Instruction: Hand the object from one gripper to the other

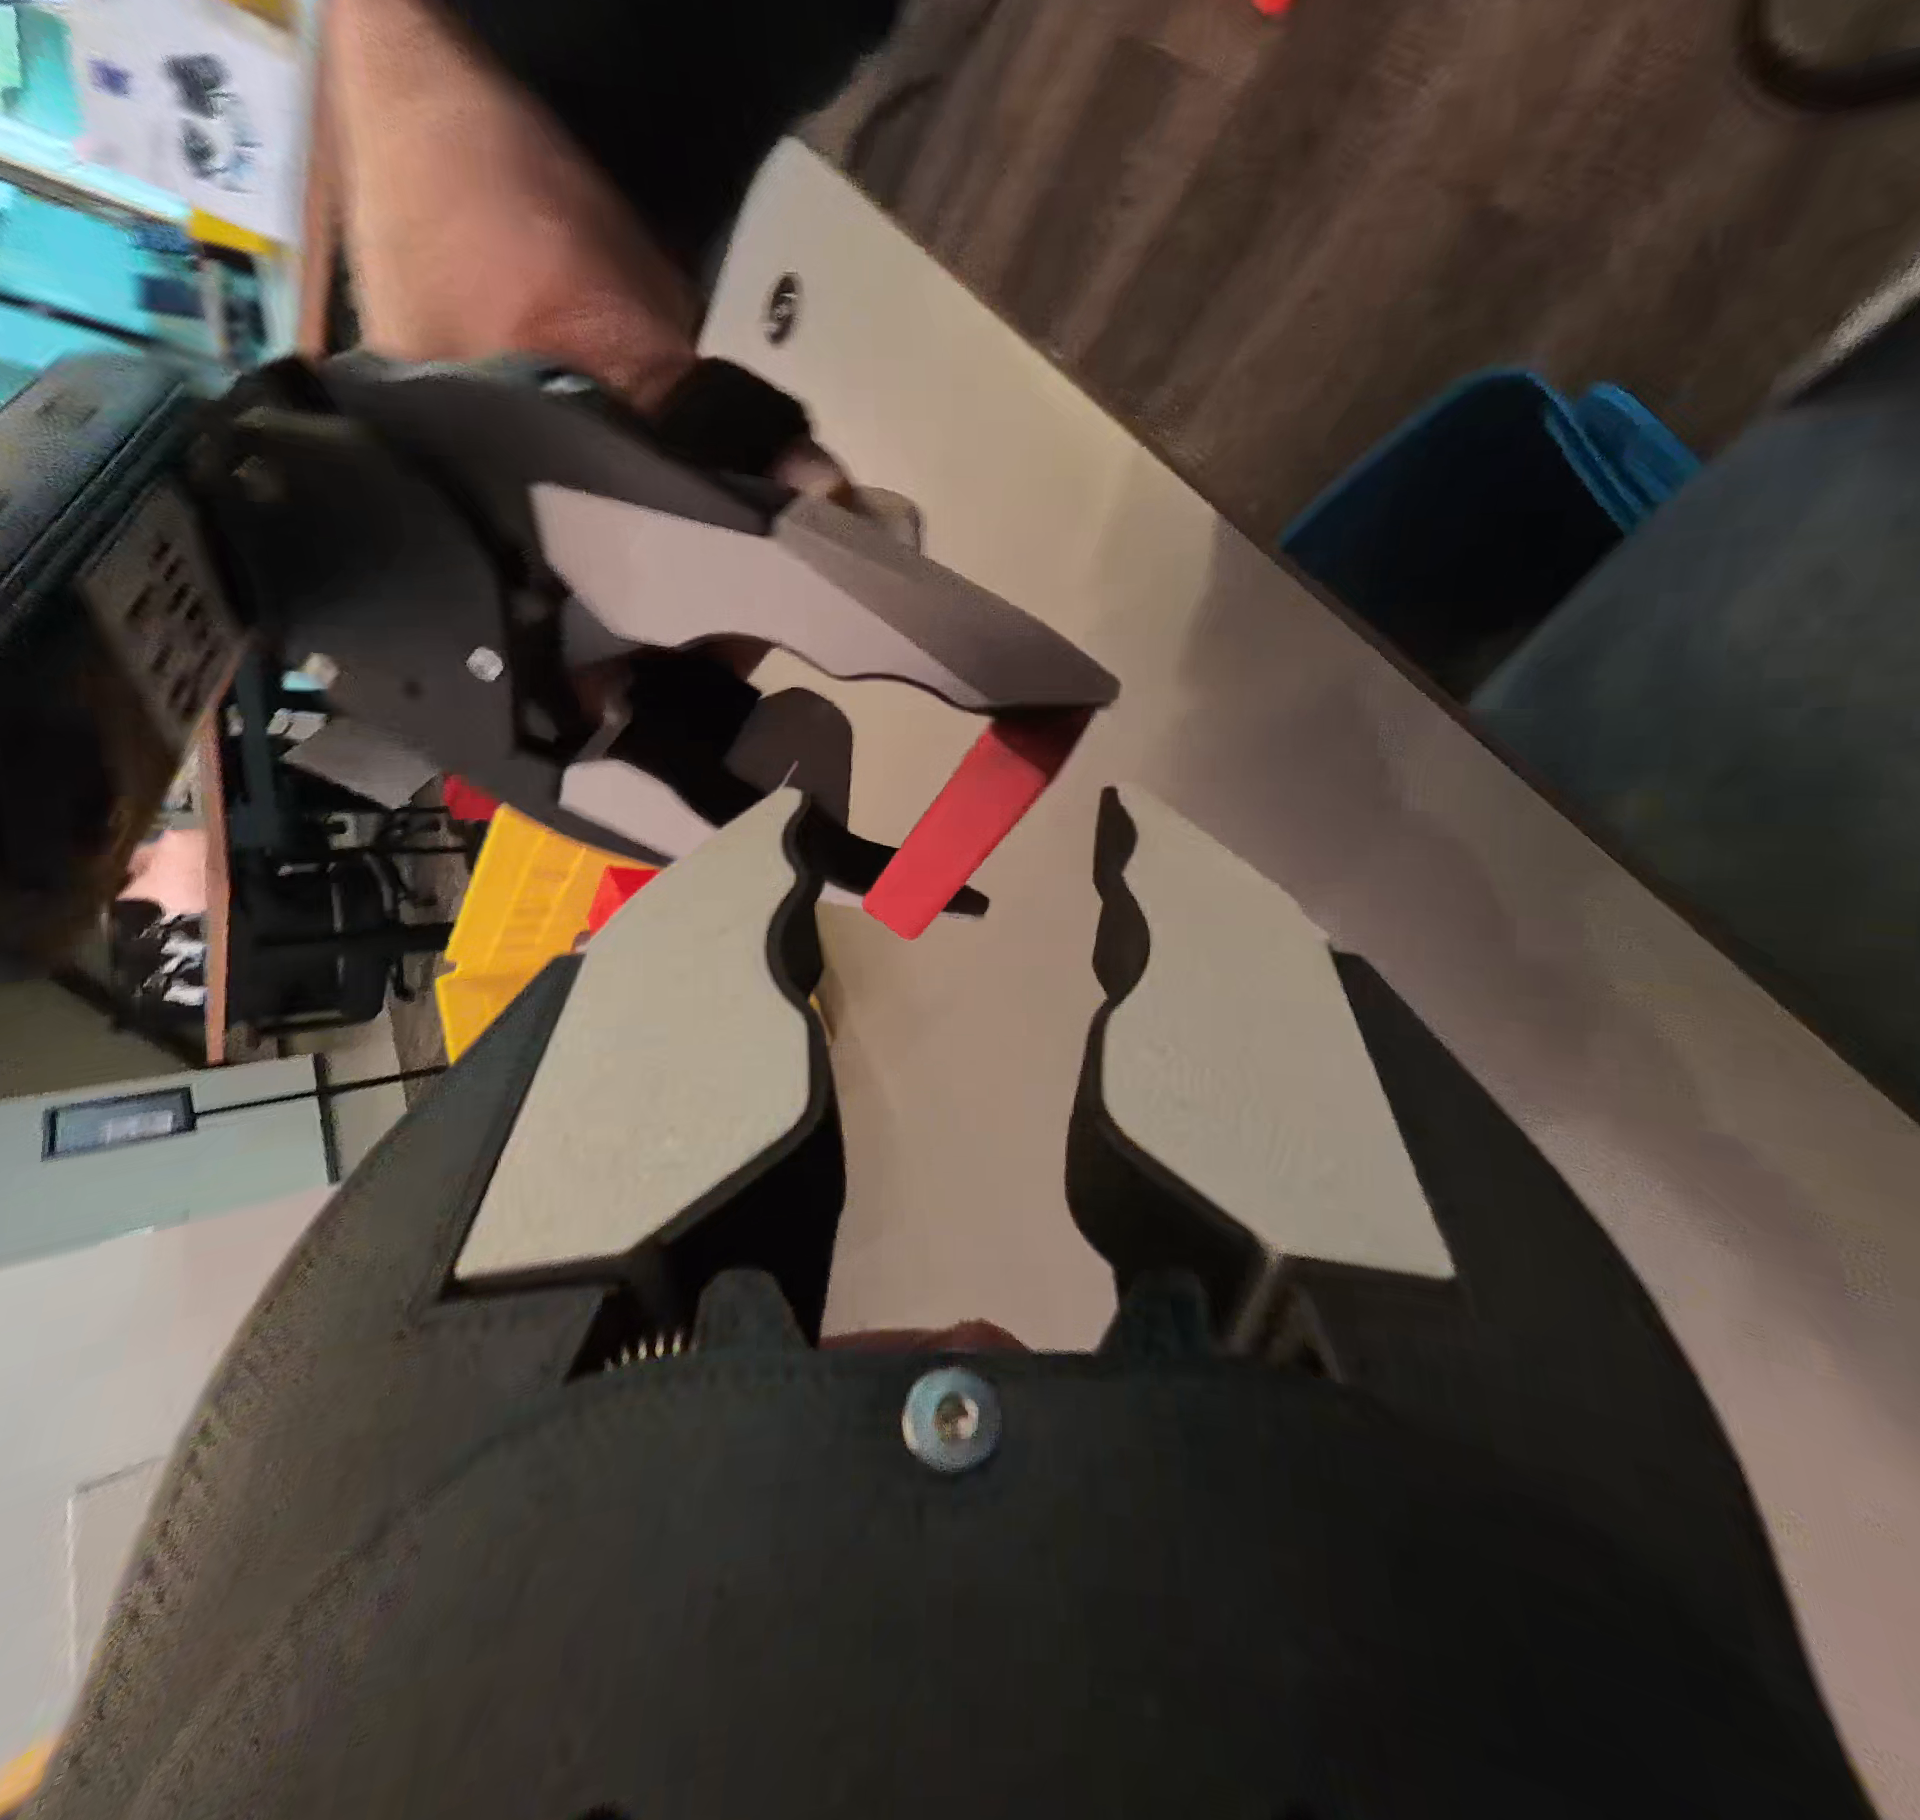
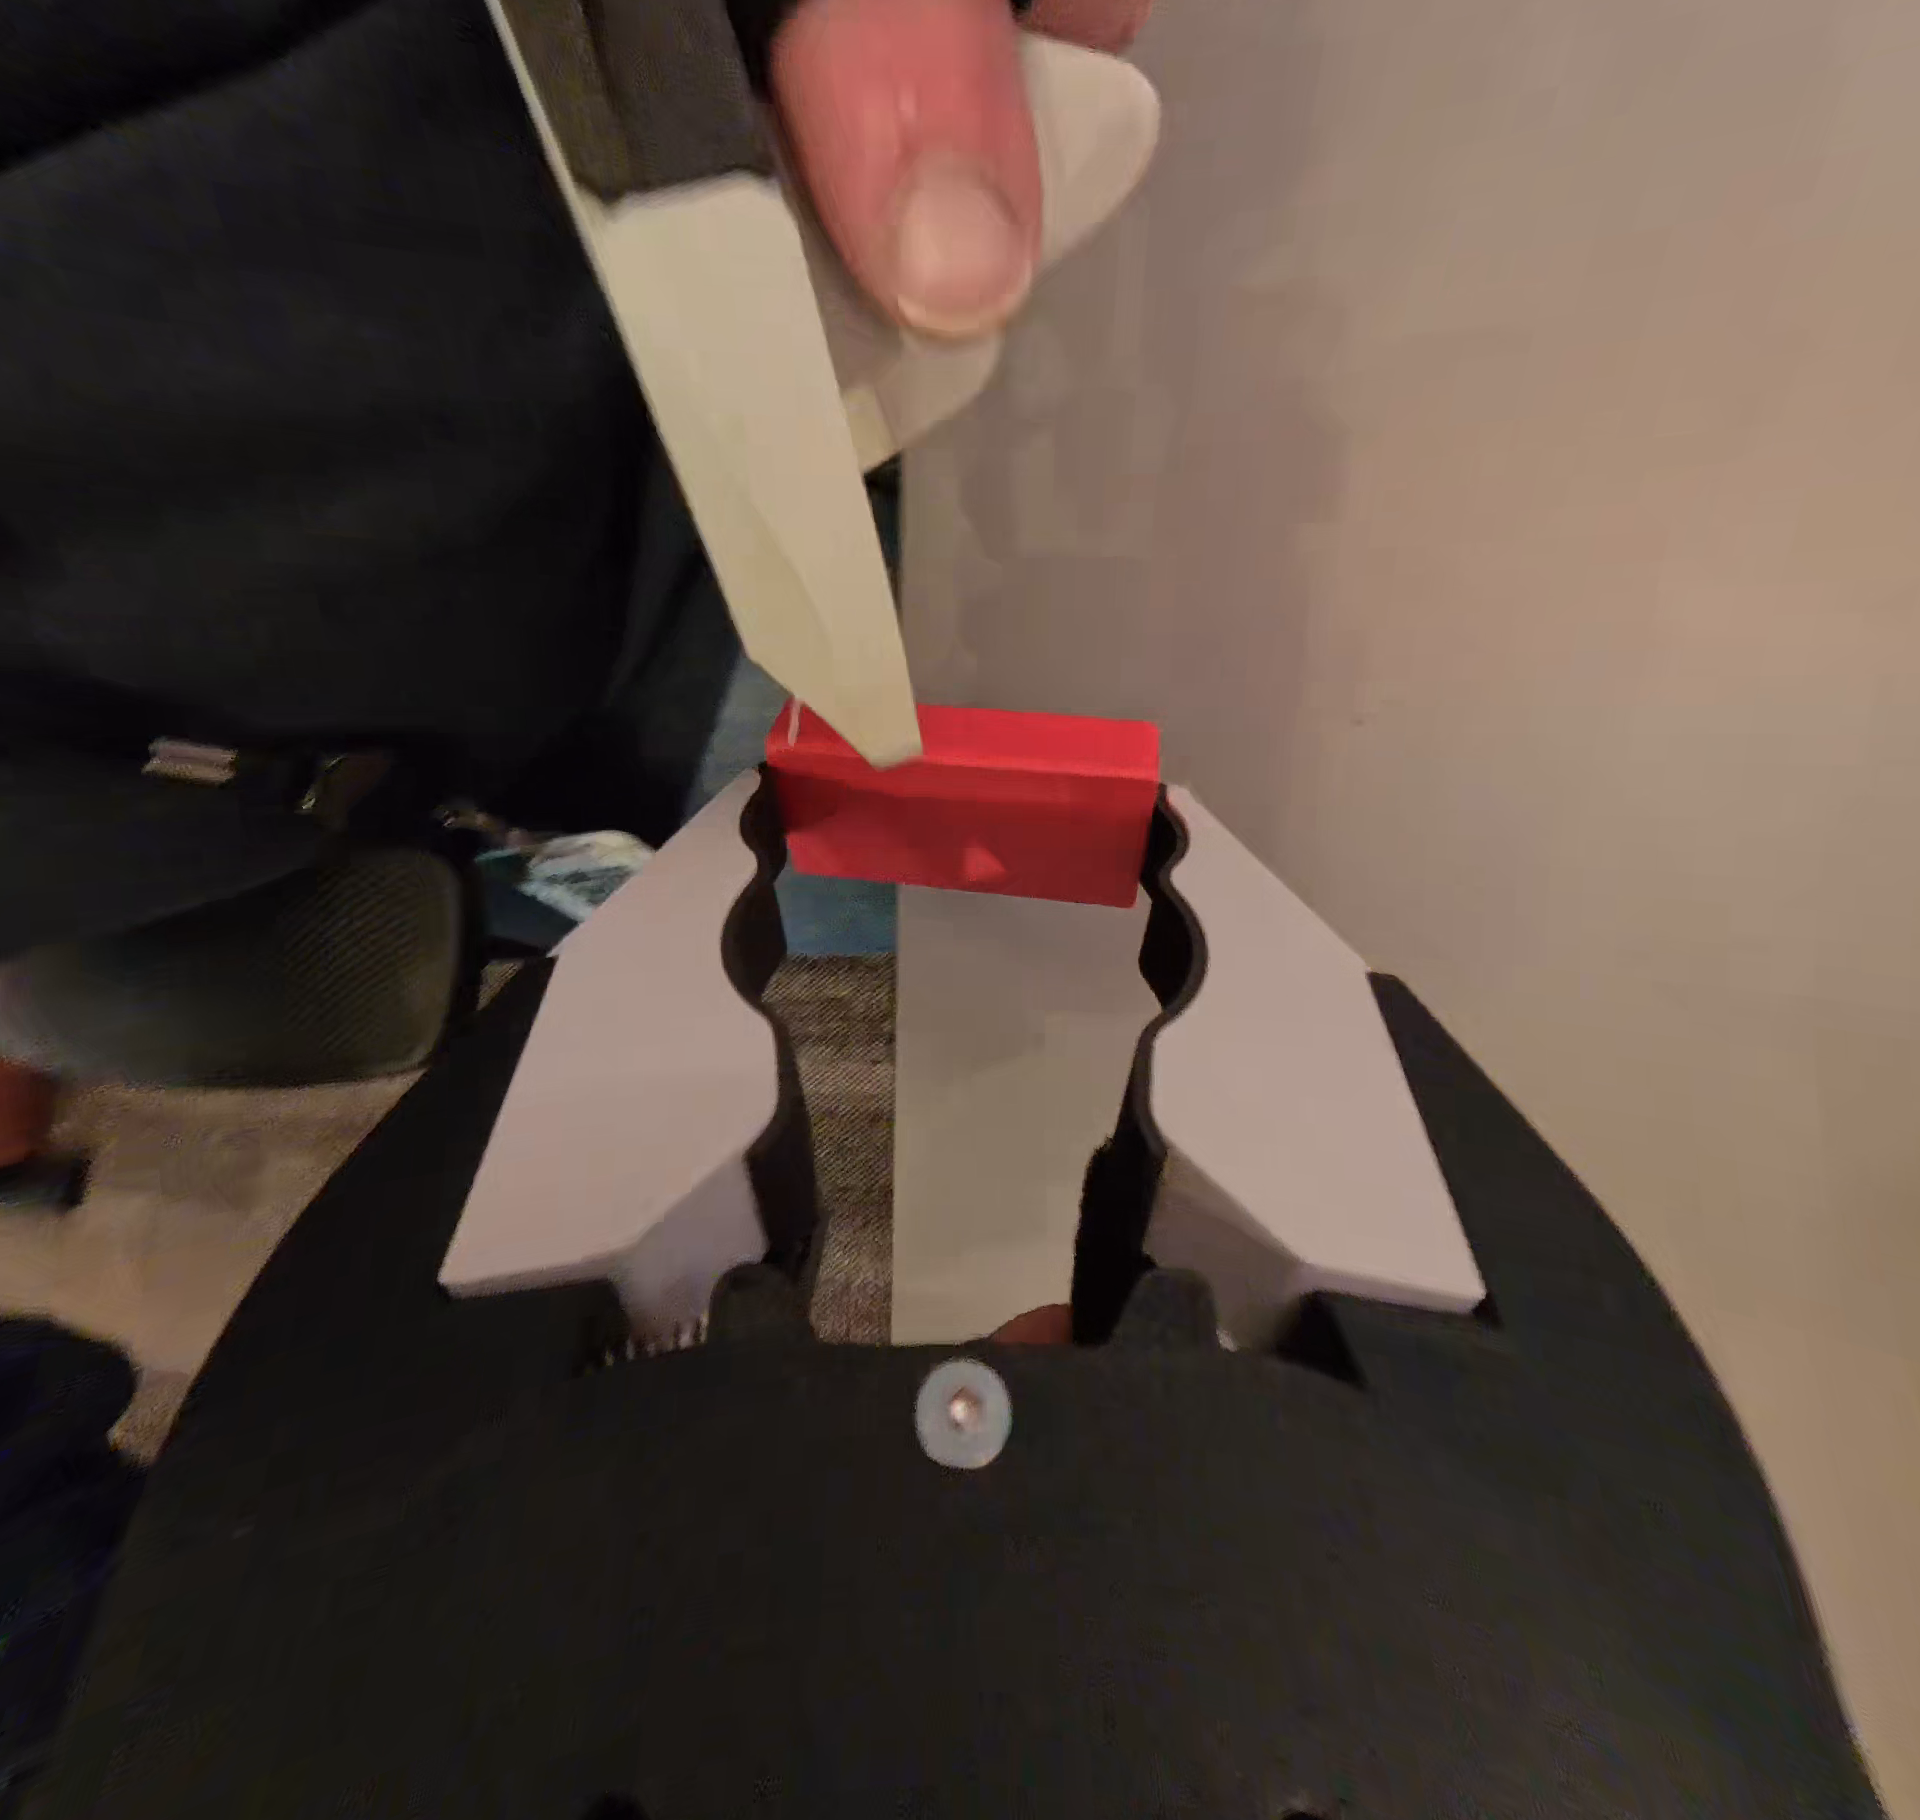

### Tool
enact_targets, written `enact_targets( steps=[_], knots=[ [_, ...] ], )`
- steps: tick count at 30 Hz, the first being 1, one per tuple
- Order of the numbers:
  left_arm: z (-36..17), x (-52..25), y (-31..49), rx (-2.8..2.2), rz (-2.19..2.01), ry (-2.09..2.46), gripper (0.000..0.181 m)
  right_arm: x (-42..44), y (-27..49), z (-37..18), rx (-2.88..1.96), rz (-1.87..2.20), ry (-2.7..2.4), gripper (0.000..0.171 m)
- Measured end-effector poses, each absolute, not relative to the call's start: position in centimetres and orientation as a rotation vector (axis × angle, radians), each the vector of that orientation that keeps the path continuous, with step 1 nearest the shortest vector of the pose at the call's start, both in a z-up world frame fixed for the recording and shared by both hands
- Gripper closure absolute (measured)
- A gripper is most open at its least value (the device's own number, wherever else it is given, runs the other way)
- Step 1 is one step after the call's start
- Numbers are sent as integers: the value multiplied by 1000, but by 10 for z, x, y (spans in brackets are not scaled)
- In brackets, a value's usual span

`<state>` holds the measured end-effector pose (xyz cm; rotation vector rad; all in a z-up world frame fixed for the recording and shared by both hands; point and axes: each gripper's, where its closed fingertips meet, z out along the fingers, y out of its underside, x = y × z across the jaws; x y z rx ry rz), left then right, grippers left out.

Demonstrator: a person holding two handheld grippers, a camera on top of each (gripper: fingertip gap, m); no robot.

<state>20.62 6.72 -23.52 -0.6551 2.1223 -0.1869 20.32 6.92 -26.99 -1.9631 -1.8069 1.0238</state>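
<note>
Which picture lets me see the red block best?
The right wrist view. There the red block sits close and sharp, clamped across the right gripper tips. The left wrist view shows it farther off, a slanted red bar partly hidden, ahead of the open left gripper.

Gap of left gripper (image 1: 951, 804): the fingers stand apart; the channel between them is free down to the pale worktop (image 1: 1299, 690).
Ahead of left gripper: the red block (image 1: 961, 825) hangs just beyond the fingertips, and the right gripper (image 1: 1023, 804) crosses the approach from the left.
Gap of right gripper (image 2: 961, 820): blocked at the tips by the red block (image 2: 966, 814), which spans from finger to finger; free behind the block.
Above the block: a pale finger (image 2: 769, 482) of the left gripper slants down onto the block's upper left corner, with a hand (image 2: 925, 129) on it.
Right flank, right wrist view: bare pale worktop (image 2: 1507, 627), open.
Left flank, right wrist view: dark clothing (image 2: 291, 368) beyond the worktop edge fills the side.
</note>
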Motion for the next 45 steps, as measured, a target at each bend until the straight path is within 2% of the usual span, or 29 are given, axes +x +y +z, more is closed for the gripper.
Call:
enact_targets(
  steps=[4, 6, 7, 12, 18, 24, 27, 30, 32, 33, 45],
  knots=[
    [-256, 210, 69, -617, -64, 2230, 135, 200, 53, -273, -1938, 1107, -1979, 104],
    [-262, 211, 63, -624, -108, 2263, 148, 199, 50, -274, -1936, 1124, -2027, 104],
    [-264, 211, 58, -630, -144, 2278, 160, 198, 48, -274, -1933, 1134, -2049, 104],
    [-267, 215, 65, -770, -202, 2212, 165, 201, 63, -275, -1906, 1091, -1997, 100],
    [-252, 213, 98, -1286, -628, 1893, 164, 205, 112, -255, -1772, 619, -1766, 76],
    [-227, 214, 120, -1723, -1290, 1405, 165, 206, 147, -237, -1556, -15, -1542, 76],
    [-223, 215, 126, -1824, -1466, 1251, 165, 205, 152, -233, -1405, -349, -1496, 67],
    [-224, 216, 123, -1901, -1585, 1183, 165, 201, 151, -241, -1310, -523, -1527, 72],
    [-228, 216, 121, -1941, -1610, 1173, 165, 203, 153, -240, -1291, -574, -1521, 96],
    [-229, 216, 121, -1955, -1622, 1170, 165, 203, 153, -239, -1291, -578, -1526, 100],
    [-226, 214, 126, -1876, -1605, 1161, 159, 204, 152, -243, -1459, -333, -1492, 100]
  ],
)
